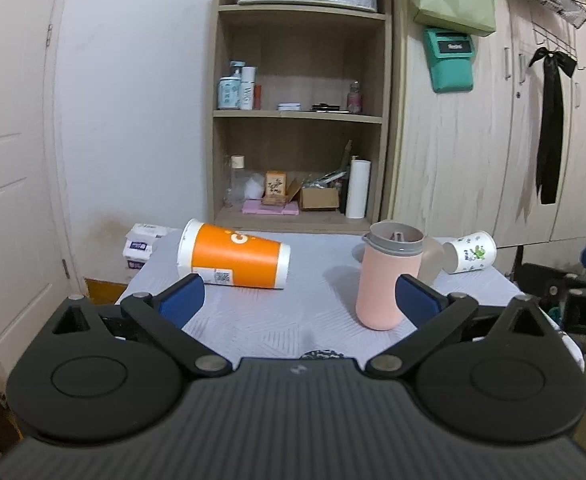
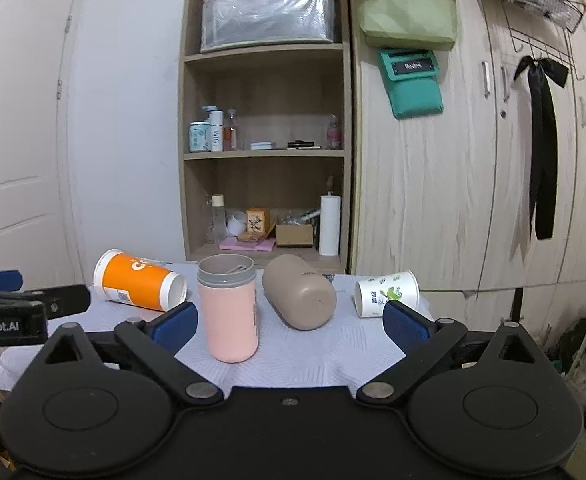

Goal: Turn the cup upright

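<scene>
Three cups lie on their sides on the table (image 2: 313, 360): orange cup (image 2: 139, 282) at the far left corner, tan cup (image 2: 299, 292) mid-table, white cup (image 2: 387, 292) at the far right edge. A pink cup (image 2: 231, 312) stands upright between orange and tan. Left gripper (image 1: 299, 300) and right gripper (image 2: 291, 326) hover at the near edge, jaws apart, empty.

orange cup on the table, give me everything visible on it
The orange cup is a tall paper cup with an orange wrap, white bands at both ends, white lettering and a small code patch near its wide rim. It lies on its side on the grey tablecloth, at the table's far left, wide rim toward the wall. Nothing grips it; the pink cup stands apart to its right.
</scene>
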`<control>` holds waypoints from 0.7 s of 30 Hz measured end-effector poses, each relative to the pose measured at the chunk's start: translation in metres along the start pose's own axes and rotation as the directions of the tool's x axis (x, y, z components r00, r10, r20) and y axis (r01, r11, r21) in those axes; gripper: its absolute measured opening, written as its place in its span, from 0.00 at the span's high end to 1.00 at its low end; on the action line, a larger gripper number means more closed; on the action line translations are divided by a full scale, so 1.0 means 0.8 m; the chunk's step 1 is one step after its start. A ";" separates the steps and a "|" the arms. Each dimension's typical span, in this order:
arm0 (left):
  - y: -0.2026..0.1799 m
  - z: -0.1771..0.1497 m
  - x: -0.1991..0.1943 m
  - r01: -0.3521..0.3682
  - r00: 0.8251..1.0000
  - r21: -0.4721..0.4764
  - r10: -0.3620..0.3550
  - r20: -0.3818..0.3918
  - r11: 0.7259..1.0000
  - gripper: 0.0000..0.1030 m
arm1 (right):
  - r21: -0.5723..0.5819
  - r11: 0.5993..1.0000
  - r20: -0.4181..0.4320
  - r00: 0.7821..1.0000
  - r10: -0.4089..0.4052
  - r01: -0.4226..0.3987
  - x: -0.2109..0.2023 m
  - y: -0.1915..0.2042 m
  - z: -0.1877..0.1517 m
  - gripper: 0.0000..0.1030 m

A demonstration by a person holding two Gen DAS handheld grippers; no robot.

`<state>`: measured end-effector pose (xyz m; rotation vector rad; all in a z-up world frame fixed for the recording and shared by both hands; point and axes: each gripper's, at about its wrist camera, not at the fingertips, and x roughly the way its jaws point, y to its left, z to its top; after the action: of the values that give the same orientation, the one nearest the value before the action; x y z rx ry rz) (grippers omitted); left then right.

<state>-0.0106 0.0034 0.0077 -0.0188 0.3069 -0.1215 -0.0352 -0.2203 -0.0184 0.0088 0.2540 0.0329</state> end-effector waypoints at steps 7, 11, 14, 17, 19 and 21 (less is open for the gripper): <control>0.001 0.001 0.004 -0.076 0.997 -0.041 0.076 -0.013 0.996 0.00 | 0.005 1.000 -0.002 1.000 -0.022 0.022 0.000 0.002 -0.001 0.00; 0.001 0.001 0.006 -0.086 0.996 -0.047 0.085 -0.023 0.995 0.00 | -0.002 1.000 -0.013 0.999 -0.029 0.029 0.002 0.006 0.000 0.00; -0.002 0.000 0.003 -0.098 0.995 -0.023 0.098 -0.002 0.995 0.00 | 0.001 1.000 -0.011 0.999 -0.031 0.031 0.003 0.008 0.002 0.00; -0.004 0.002 0.002 -0.106 0.994 -0.009 0.106 0.002 0.994 0.00 | 0.004 0.999 -0.013 0.999 -0.038 0.038 0.004 0.011 0.002 0.00; -0.004 0.001 0.002 -0.104 0.995 -0.008 0.104 0.002 0.995 0.00 | 0.006 0.999 -0.018 0.999 -0.044 0.044 0.006 0.011 0.001 0.00; -0.005 0.001 0.002 -0.108 0.994 -0.007 0.108 0.003 0.994 0.00 | 0.009 0.999 -0.018 0.999 -0.047 0.047 0.007 0.010 0.000 0.00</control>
<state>-0.0094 -0.0010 0.0083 -0.0093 0.3043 -0.0131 -0.0300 -0.2118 -0.0196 0.0115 0.2725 -0.0150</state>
